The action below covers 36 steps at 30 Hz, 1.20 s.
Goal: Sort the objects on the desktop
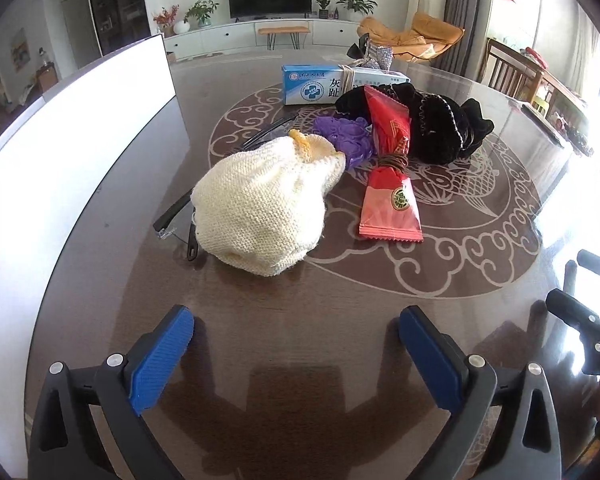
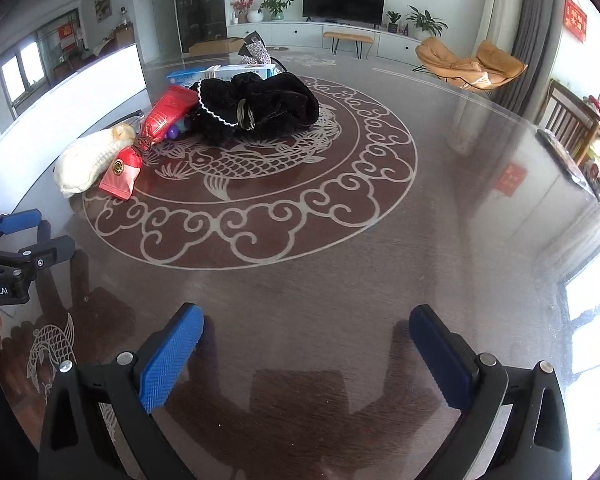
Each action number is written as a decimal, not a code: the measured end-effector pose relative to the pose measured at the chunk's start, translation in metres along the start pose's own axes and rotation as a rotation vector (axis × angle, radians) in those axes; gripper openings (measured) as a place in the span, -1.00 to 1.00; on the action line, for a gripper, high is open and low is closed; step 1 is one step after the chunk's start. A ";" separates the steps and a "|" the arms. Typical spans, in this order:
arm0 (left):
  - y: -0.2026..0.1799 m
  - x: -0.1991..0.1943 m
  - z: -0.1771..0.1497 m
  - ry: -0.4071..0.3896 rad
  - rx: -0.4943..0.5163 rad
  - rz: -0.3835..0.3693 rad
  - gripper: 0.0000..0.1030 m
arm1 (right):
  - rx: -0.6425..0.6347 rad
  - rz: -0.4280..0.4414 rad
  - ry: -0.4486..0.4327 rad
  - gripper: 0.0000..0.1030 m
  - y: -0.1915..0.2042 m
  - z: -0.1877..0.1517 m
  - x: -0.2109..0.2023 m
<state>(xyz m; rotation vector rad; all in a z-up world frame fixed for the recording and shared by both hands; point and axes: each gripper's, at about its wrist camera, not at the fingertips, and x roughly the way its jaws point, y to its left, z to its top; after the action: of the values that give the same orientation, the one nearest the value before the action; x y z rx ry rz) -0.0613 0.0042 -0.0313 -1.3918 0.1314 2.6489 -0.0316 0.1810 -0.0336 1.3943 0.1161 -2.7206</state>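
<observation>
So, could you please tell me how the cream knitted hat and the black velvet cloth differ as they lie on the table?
The cream knitted hat is pale and coarsely knitted; the black velvet cloth is dark, smooth-piled and edged with pale trim. The hat lies nearer the grippers, partly over a pair of glasses; the cloth lies farther back, by the blue box. The hat is a rounded lump, the cloth a sprawling crumple. Both are soft and ungripped.

Left gripper point(image 1: 296, 334) wide open, empty, above table point(image 1: 260, 320); knitted pouch point(image 1: 260, 208) ahead
</observation>
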 end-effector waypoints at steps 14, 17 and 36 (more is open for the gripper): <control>0.007 0.011 0.012 -0.026 -0.015 0.006 1.00 | 0.020 0.006 0.006 1.00 -0.003 0.000 0.004; 0.007 0.011 0.012 -0.026 -0.015 0.006 1.00 | 0.019 0.006 0.006 1.00 -0.003 0.000 0.004; 0.007 0.011 0.012 -0.026 -0.015 0.006 1.00 | 0.021 0.006 0.006 1.00 -0.003 0.000 0.004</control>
<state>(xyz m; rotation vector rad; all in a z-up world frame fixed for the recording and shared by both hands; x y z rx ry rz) -0.0786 0.0002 -0.0333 -1.3629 0.1135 2.6766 -0.0346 0.1836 -0.0371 1.4056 0.0843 -2.7206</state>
